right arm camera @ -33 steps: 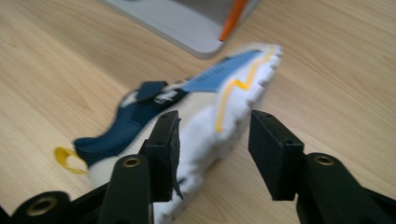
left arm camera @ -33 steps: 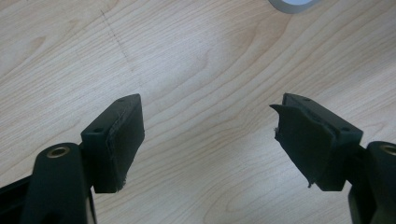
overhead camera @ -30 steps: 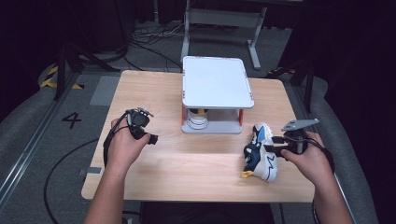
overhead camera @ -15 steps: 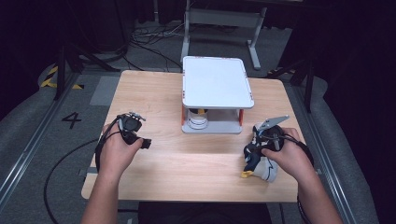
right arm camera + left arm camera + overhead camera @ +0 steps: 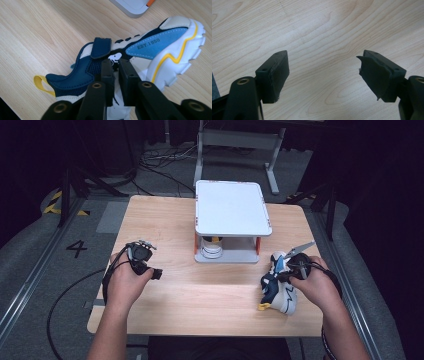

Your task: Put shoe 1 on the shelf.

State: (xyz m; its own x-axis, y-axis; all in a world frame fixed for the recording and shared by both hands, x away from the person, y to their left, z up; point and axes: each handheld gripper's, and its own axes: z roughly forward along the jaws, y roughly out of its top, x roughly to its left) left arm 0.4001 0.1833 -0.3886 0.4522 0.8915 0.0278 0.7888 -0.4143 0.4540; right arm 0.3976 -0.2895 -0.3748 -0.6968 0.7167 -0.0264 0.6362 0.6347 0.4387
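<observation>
Child's sneaker [image 5: 105,60], navy and blue, lower right of the counter [image 5: 200,295] in the high view: likely light, soft mesh upper, stiff sole; right claw [image 5: 115,72] pinched narrow on its tongue, left claw [image 5: 324,75] wide, empty.

A white two-tier stand [image 5: 232,215] with orange posts sits at the middle of the tabletop [image 5: 170,292], toward its far edge. A white cup-like object [image 5: 211,248] stands on its lower shelf, left side. A blue, white and yellow child's sneaker [image 5: 278,284] lies near the tabletop's front right corner.
</observation>
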